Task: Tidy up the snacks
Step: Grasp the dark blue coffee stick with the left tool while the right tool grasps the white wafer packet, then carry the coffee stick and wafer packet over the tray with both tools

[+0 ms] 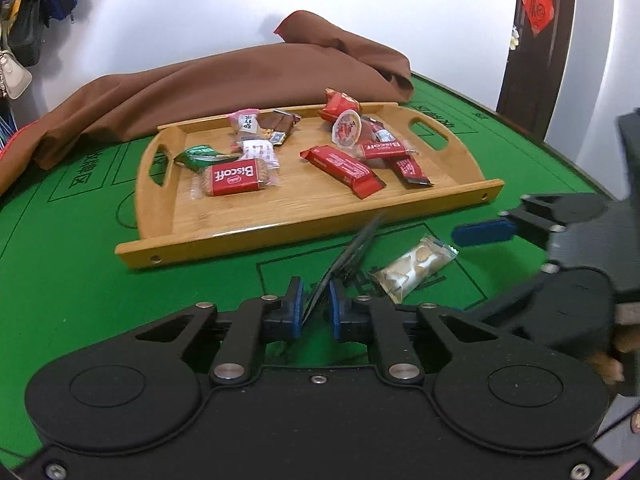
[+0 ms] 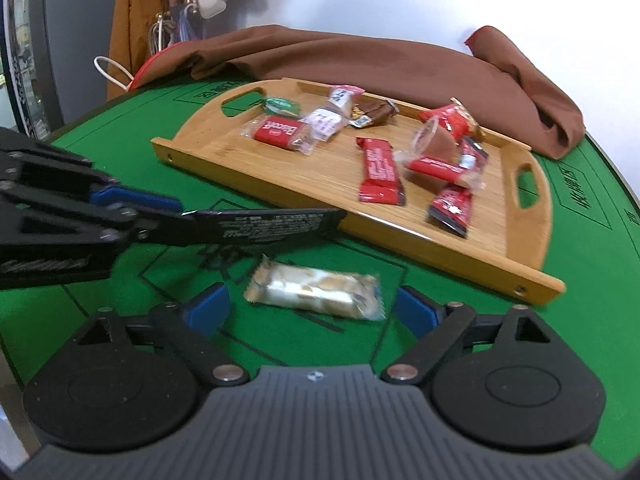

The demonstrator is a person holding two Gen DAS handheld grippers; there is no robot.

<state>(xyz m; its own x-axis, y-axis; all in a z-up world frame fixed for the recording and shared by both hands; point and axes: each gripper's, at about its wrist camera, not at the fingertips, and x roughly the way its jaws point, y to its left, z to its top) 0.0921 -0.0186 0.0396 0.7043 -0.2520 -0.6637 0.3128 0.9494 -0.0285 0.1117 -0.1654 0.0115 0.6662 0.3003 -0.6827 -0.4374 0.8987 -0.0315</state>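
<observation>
The table (image 1: 80, 280) is covered with green felt that carries dark printed lines and boxes; it stands against a white wall (image 1: 360, 0), and its far edge is round; a dark door frame with a red paper sign (image 1: 538, 4) is at the far right corner, and bags (image 1: 24, 32) hang on the wall past the far left corner; a brown cloth (image 1: 224, 76) lies crumpled along the far edge of the table, just behind the wooden tray (image 1: 304, 224).

The tray, with a handle hole at each end, sits near the middle of the table; inside it lie many wrapped snacks: a red Biscoff pack (image 1: 234, 179) near its left end, a green wrapper (image 1: 200, 157) beside that, a long red bar (image 1: 344, 170) in the middle, and a round cup with a foil lid (image 1: 347, 129) toward the right end, resting on other red packs.

On the bare felt before the near edge of the tray lies a pale biscuit pack (image 2: 316, 294); it is between the fingers of the right gripper (image 2: 312, 312), which are spread wide and do not touch it.

The left gripper (image 1: 316, 304) is pressed together on the end of a flat black wrapper (image 2: 264, 222); this wrapper is held off the felt, above and just behind the biscuit pack, and its far tip reaches over the near edge of the tray.
</observation>
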